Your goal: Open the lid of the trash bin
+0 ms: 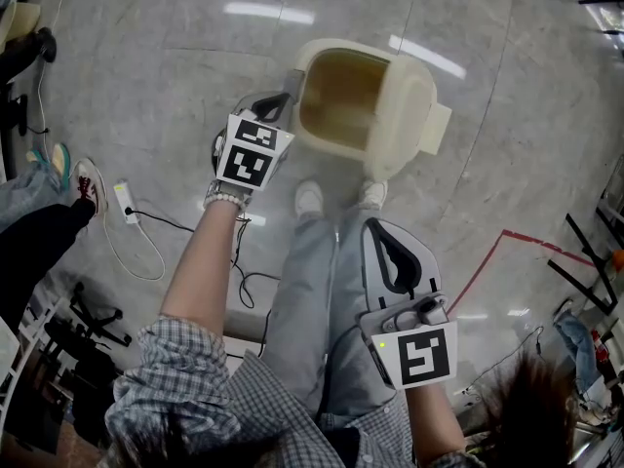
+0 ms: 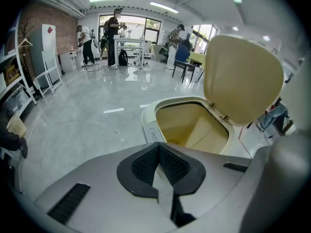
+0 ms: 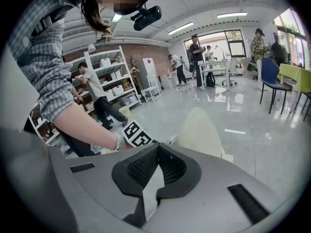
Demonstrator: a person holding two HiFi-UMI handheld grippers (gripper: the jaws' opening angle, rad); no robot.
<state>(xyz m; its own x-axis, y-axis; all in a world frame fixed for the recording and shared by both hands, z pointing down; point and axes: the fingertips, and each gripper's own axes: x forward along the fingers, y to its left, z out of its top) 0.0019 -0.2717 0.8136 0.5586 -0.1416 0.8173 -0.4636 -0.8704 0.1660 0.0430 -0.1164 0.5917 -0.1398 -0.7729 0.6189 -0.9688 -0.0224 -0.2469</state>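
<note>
head view, left gripper (image 1: pixel 285 102) closed at trash bin (image 1: pixel 336 53) rim, lid (image 2: pixel 243 76) up, right gripper (image 1: pixel 376 226) closed

Smooth plastic trash bin (image 1: pixel 408 107), glossy polished floor (image 1: pixel 146 66)

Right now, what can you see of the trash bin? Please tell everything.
The trash bin is cream-coloured, seemingly plastic, upright on the grey floor by the person's shoes. Its hinged lid stands open at the back; the inside looks empty. The left gripper is at its front rim; contact is unclear.
</note>
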